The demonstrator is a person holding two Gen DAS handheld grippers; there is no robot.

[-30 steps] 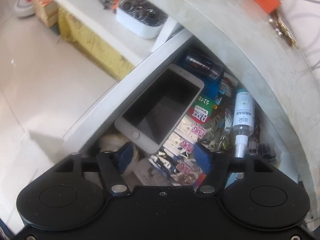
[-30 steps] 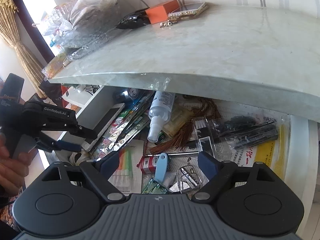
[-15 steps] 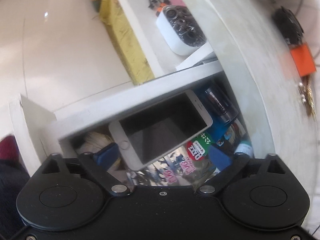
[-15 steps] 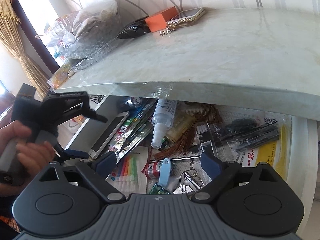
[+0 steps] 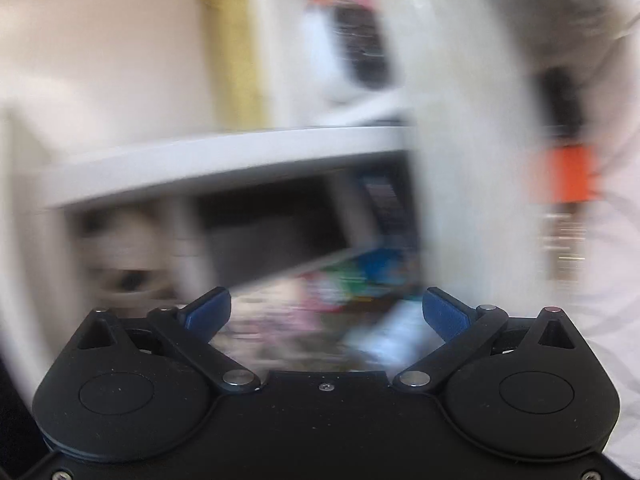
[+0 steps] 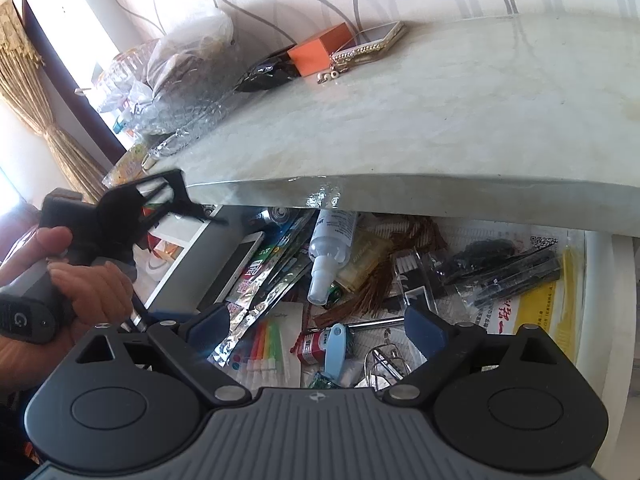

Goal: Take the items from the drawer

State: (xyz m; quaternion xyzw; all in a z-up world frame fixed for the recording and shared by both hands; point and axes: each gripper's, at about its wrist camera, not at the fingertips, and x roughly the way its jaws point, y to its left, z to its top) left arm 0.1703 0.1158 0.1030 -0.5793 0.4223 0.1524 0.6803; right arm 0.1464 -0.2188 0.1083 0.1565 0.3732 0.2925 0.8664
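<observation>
The open drawer (image 6: 592,280) under the marble top (image 6: 440,128) is full of small items. A white phone (image 6: 240,256) lies at its left end beside foil packets (image 6: 272,280) and a spray bottle (image 6: 330,256). A blue key fob (image 6: 334,350) and a red lighter (image 6: 310,346) lie near the front. My right gripper (image 6: 316,322) hangs open above them with nothing between its fingers. My left gripper (image 6: 200,200), held by a hand (image 6: 80,284), hovers open above the drawer's left end. In the blurred left wrist view the left gripper (image 5: 326,308) stands wide open before the dark phone (image 5: 272,236).
On the top sit an orange box (image 6: 320,50), a jewelled phone (image 6: 372,42) and plastic bags (image 6: 180,64). Black pens in a bag (image 6: 508,268), a yellow packet (image 6: 556,312) and a brown tassel (image 6: 380,276) fill the drawer's right half. The drawer's left wall (image 5: 240,152) runs beside the phone.
My left gripper has opened wider, rolled over and risen toward the marble edge; its view is now smeared. The right gripper has barely moved and its jaws stand slightly wider.
</observation>
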